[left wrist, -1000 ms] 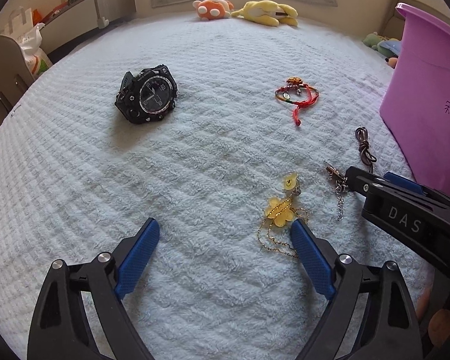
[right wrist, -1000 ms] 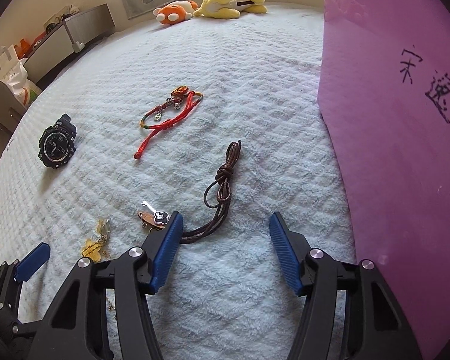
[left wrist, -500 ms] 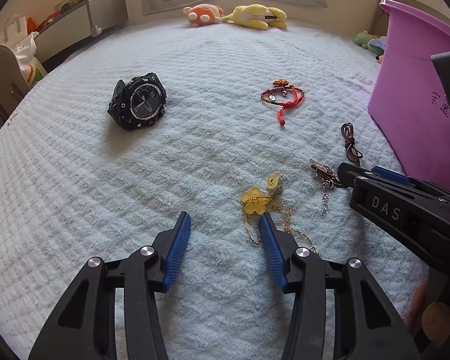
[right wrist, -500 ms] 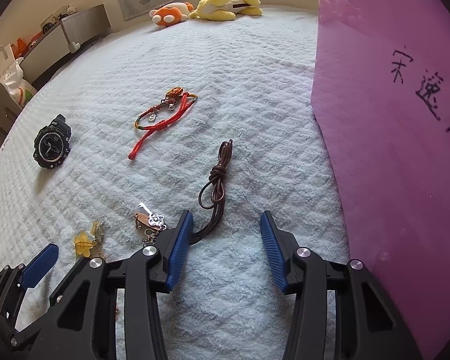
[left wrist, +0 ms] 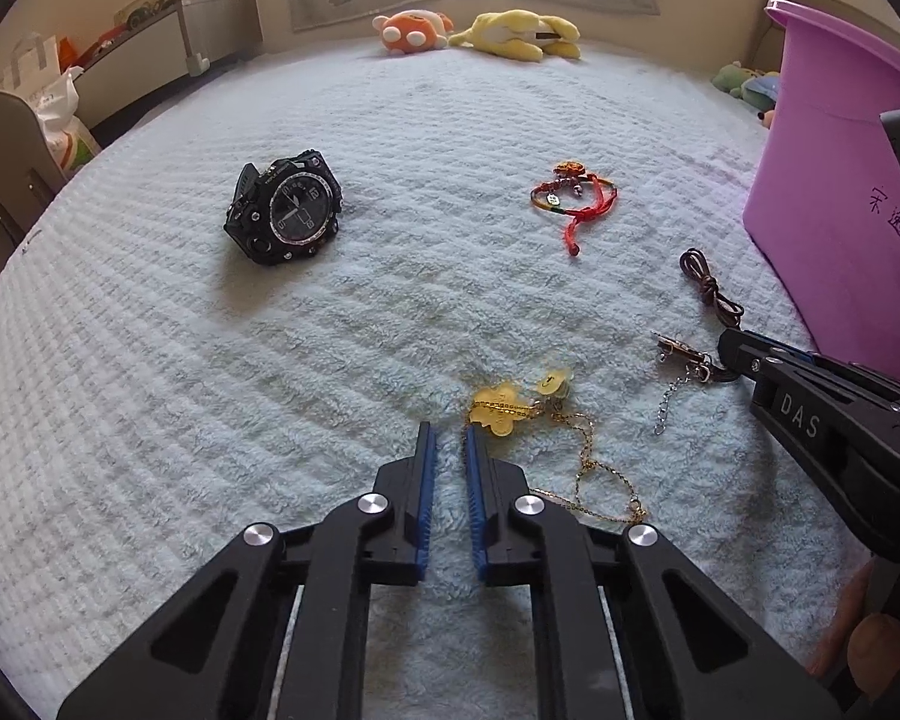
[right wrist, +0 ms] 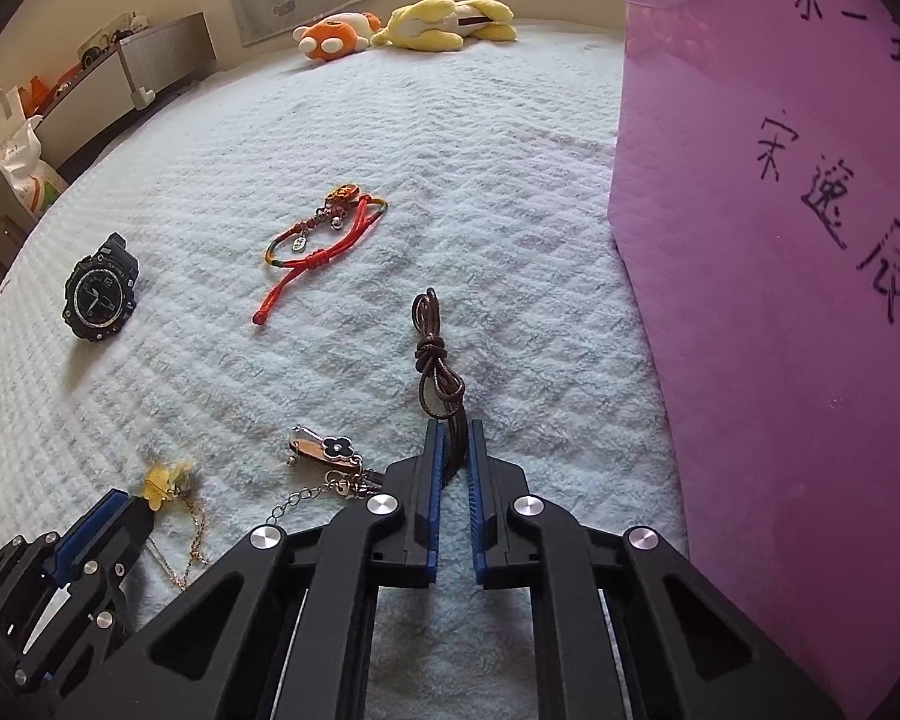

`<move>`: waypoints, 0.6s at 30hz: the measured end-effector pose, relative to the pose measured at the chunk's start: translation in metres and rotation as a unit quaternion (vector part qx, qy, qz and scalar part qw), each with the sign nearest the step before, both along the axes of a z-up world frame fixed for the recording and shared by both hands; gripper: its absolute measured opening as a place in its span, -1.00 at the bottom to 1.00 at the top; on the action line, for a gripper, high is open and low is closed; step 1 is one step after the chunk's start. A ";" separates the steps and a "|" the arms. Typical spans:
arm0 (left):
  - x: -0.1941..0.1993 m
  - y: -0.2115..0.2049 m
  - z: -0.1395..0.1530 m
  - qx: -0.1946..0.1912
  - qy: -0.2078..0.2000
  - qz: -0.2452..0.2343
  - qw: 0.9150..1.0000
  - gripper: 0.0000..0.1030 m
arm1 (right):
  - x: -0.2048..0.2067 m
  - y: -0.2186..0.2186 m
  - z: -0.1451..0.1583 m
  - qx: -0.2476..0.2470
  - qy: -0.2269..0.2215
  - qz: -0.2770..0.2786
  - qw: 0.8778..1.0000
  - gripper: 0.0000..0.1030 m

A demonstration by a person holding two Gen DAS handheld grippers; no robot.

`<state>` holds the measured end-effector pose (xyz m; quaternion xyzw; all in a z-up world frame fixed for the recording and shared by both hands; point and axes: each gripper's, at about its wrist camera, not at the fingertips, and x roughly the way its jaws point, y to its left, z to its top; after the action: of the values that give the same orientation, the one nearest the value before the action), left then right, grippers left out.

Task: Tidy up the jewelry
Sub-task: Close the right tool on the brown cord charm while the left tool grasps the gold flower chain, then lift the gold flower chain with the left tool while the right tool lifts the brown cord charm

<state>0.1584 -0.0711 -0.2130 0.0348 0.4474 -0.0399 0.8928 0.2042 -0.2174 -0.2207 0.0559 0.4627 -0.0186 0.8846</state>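
My view: bed (left wrist: 210, 420) blanket wide open toward 10 o'clock around black watch (left wrist: 283, 215); purple bin (right wrist: 780, 300) walls off 3 o'clock. Left tool (left wrist: 447, 438) just closed, nothing between pads, gold necklace (left wrist: 510, 414) touching its right tip. Right tool (right wrist: 455, 441) just clamped on brown cord (right wrist: 435, 354) (knotted, dark). Red bracelet (right wrist: 318, 246) at 11 o'clock.

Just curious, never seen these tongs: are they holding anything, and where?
Right gripper, just closed, pinches the brown knotted cord below its knot. Left gripper, just closed beside the gold chain necklace, shows nothing between its pads.
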 end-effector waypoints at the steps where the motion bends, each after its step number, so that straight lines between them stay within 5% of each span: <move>1: 0.000 0.001 0.000 0.001 -0.001 -0.001 1.000 -0.84 | 0.000 0.000 0.001 0.000 -0.001 0.000 1.000 -0.87; 18: -0.013 0.019 0.027 -0.032 -0.011 -0.012 0.999 -0.99 | -0.025 0.007 0.026 0.020 -0.027 0.003 0.999 -0.93</move>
<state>0.1458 -0.0516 -0.1858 0.0116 0.4356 -0.0645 0.8977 0.1795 -0.2103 -0.1944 0.0724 0.4395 -0.0048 0.8953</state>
